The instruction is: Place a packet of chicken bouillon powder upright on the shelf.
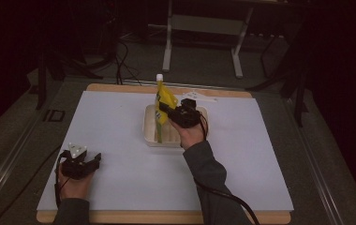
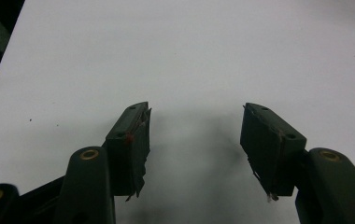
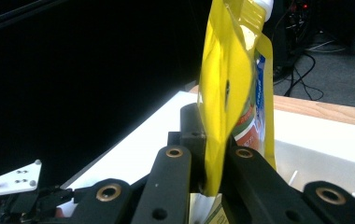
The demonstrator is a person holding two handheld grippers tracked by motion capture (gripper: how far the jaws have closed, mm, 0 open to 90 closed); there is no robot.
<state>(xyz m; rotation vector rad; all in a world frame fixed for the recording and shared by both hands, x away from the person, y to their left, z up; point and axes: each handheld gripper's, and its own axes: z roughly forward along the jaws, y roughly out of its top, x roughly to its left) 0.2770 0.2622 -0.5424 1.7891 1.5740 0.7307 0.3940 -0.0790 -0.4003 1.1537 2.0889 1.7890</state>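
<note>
Pinching a yellow plastic spouted pouch upright over the white ribbed plastic tray, the right gripper has its jaws clamped on it. The left gripper rests on the white table sheet, jaws spread wide and holding nothing.

Yellow pouch held upright over the white tray

We see a yellow spouted pouch with a white cap at its top, standing nearly upright with the cap away from us, its lower end down inside a shallow white ribbed tray near the middle of the table. In the right gripper view the pouch is flat and creased, edge-on, with blue, red and green print on one face, and its lower edge is pinched between two black pads.
</note>
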